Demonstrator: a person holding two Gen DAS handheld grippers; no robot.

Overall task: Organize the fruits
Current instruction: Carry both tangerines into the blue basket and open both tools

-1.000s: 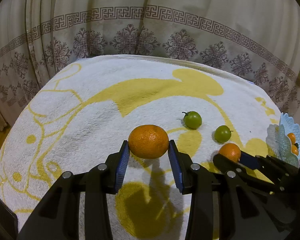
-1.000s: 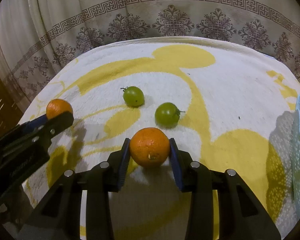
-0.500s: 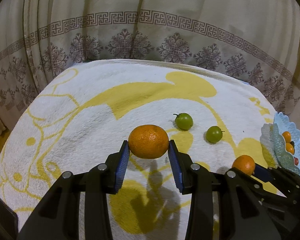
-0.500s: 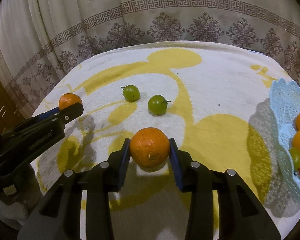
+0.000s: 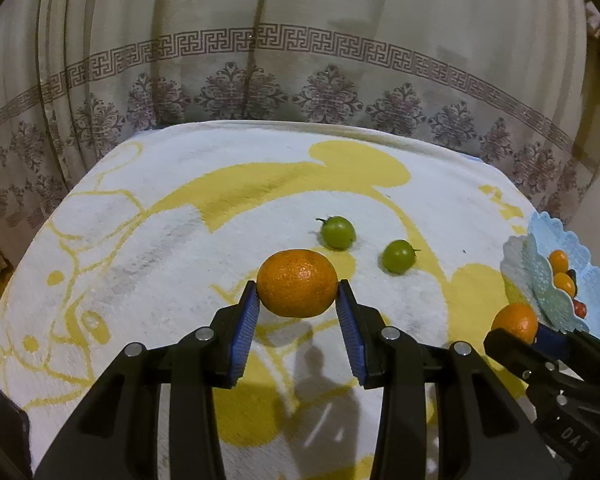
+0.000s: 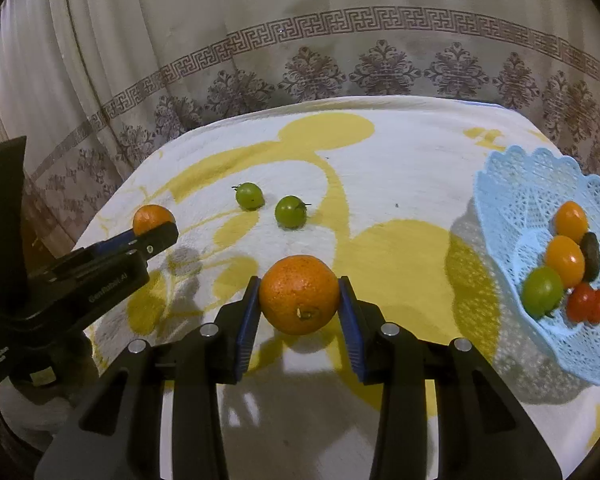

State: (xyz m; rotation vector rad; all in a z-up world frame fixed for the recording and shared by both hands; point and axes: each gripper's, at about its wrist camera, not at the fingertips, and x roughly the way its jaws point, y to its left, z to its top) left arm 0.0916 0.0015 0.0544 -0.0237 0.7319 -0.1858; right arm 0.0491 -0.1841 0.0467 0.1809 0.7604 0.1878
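My left gripper (image 5: 297, 312) is shut on an orange (image 5: 297, 289) and holds it above the towel. My right gripper (image 6: 299, 310) is shut on a second orange (image 6: 299, 294), also off the surface; that orange shows in the left wrist view (image 5: 515, 322) at the right, close to the basket. Two green tomatoes (image 5: 338, 232) (image 5: 398, 256) lie on the towel beyond the left gripper. In the right wrist view they (image 6: 250, 196) (image 6: 290, 211) lie left of centre. A light blue lace basket (image 6: 512, 200) at the right holds several small fruits.
A white and yellow towel (image 5: 180, 240) covers the round table. A patterned curtain (image 5: 300, 60) hangs close behind it. The basket (image 5: 596, 280) stands at the table's right edge. The left gripper's body (image 6: 80, 280) fills the left of the right wrist view.
Both grippers have risen and drawn back with their oranges. The right gripper has swung toward the basket, which now shows fully with its fruits.
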